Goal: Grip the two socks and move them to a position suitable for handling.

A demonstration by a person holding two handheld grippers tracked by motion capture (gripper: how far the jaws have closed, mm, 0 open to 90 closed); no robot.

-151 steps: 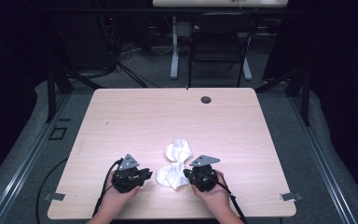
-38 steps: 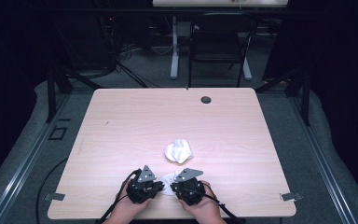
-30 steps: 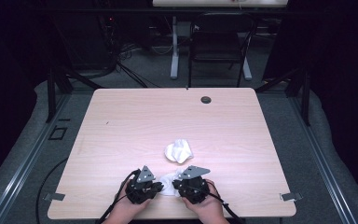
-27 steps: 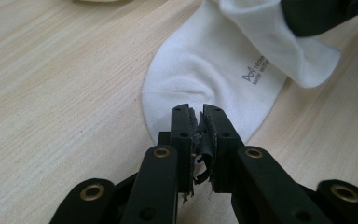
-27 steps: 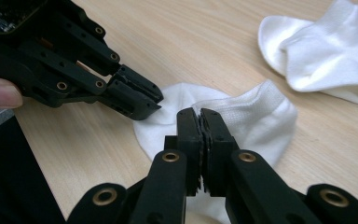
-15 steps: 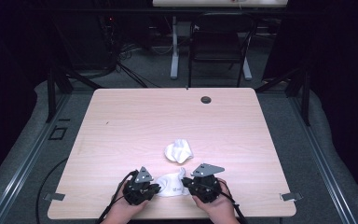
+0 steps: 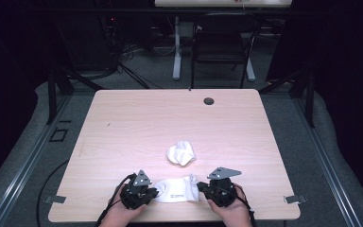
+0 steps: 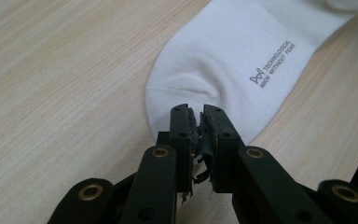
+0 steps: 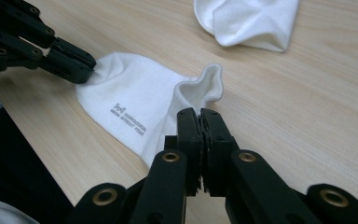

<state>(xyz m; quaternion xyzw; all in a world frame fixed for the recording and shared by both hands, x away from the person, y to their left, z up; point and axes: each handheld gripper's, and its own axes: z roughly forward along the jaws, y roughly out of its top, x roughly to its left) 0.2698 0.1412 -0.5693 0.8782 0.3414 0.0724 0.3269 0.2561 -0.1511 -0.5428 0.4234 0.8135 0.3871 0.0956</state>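
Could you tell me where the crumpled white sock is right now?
In the high view, the crumpled sock lies mid-table, just beyond the flat sock.

The white sock (image 8: 242, 60) lying near the table's front edge carries a small grey print. In the left gripper view it reads "TECHNOLOGICAL" over "AMOR WITHOUT FEAR", beside a small emblem. The right gripper view shows the same print (image 9: 128, 117), too small there to read. Nothing else bears legible writing.
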